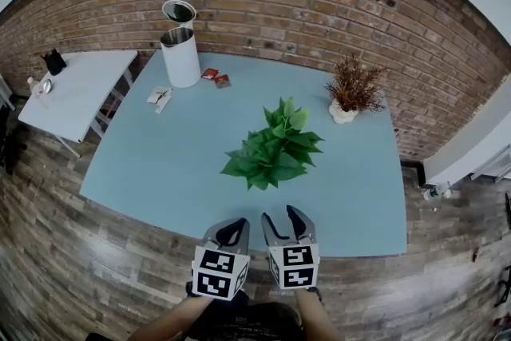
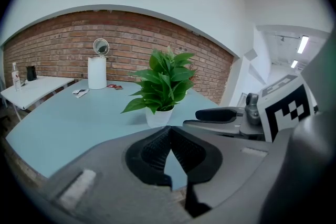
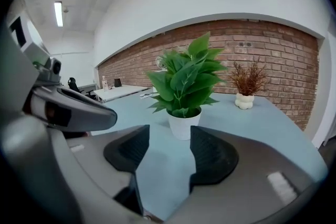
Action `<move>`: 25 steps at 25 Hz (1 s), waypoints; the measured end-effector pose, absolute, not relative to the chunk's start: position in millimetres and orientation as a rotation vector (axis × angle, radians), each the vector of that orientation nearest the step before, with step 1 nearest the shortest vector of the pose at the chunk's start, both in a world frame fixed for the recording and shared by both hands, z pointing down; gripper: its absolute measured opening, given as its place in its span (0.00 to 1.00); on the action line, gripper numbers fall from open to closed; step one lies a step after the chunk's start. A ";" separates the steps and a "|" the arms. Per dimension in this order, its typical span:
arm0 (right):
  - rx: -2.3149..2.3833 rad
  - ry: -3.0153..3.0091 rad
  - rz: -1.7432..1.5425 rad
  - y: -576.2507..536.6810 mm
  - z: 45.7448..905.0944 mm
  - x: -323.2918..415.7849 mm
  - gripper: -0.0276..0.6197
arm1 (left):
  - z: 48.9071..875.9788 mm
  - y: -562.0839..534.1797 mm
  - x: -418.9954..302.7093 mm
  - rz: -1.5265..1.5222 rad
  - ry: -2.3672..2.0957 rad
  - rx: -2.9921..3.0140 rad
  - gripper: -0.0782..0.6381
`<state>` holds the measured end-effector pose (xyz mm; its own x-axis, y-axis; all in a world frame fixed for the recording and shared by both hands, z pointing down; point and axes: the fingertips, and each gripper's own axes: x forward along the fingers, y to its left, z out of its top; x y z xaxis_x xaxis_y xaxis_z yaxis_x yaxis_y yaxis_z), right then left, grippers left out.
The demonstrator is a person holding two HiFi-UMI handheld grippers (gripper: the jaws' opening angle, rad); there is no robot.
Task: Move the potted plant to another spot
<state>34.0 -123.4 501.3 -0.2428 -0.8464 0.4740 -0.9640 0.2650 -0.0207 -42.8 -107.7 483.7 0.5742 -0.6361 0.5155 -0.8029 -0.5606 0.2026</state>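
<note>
The potted plant (image 1: 275,148), green leaves in a small white pot (image 3: 184,123), stands upright near the middle of the pale blue table (image 1: 152,172). Both grippers hover side by side at the table's near edge, short of the plant and not touching it. My left gripper (image 1: 231,227) is shut, its ribbed pads meeting with nothing between them (image 2: 167,132). My right gripper (image 1: 281,216) is open, and through its gap (image 3: 169,135) the white pot shows straight ahead, some way off. In the left gripper view the plant (image 2: 163,81) stands slightly left of centre.
A dried brown plant in a white pot (image 1: 351,92) stands at the far right corner. A white bin with a raised lid (image 1: 180,52) stands at the far left, with small packets (image 1: 215,77) and a paper (image 1: 160,97) near it. A white side table (image 1: 80,88) stands left; a brick wall runs behind.
</note>
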 end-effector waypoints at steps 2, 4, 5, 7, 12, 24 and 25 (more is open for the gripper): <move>1.654 -2.161 0.424 -139.8 506.3 34.3 0.47 | 487.9 -117.8 -49.1 0.556 -1.155 2.385 0.11; 1.658 -2.152 0.417 -155.1 512.9 35.5 0.52 | 491.8 -126.2 -55.1 0.569 -1.157 2.380 0.11; 1.657 -2.151 0.415 -162.8 516.4 35.9 0.53 | 493.2 -130.6 -58.0 0.573 -1.161 2.377 0.11; 1.644 -2.147 0.407 -176.5 523.9 36.3 0.57 | 495.5 -138.9 -63.1 0.576 -1.169 2.370 0.11; 1.603 -2.111 0.405 -203.9 546.7 35.4 0.69 | 500.1 -155.4 -73.7 0.596 -1.198 2.353 0.11; 1.546 -2.160 0.416 -250.5 580.3 25.2 0.81 | 506.4 -178.0 -79.2 0.654 -1.270 2.308 0.11; 1.543 -2.156 0.418 -253.0 582.5 24.7 0.81 | 507.6 -178.6 -80.4 0.659 -1.272 2.303 0.11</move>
<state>24.7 -253.0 582.5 -0.2701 -0.8076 0.5242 -0.9449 0.3269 0.0167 -80.4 -178.6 507.6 0.4674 -0.6589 0.5894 -0.8614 -0.4894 0.1359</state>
